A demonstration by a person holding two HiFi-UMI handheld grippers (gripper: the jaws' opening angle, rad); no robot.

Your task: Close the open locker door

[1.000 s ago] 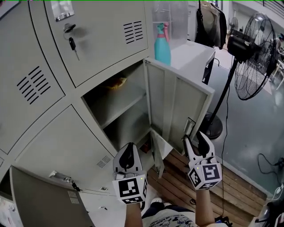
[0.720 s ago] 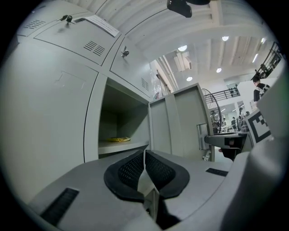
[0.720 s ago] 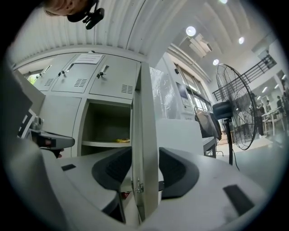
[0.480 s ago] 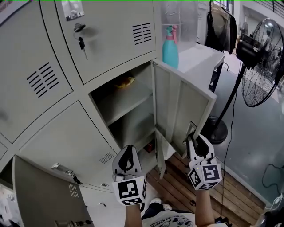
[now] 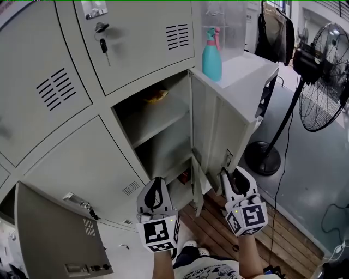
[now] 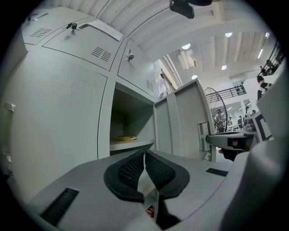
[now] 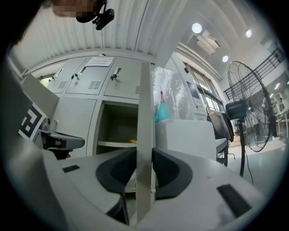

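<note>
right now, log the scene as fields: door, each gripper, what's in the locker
door: locker door open, swung out to the right
right gripper: jaws have just been closing, pads now on the door's free edge
left gripper: shut, empty, clear of the door
inside: yellow item on the shelf
behind door: teal spray bottle, upright

Readable text: none.
Paper slip (image 5: 94, 7) on upper locker door (image 5: 136, 43): print too small to read.
Left marker cube (image 5: 159, 233), right marker cube (image 5: 248, 218): black-and-white square patterns, no letters.
</note>
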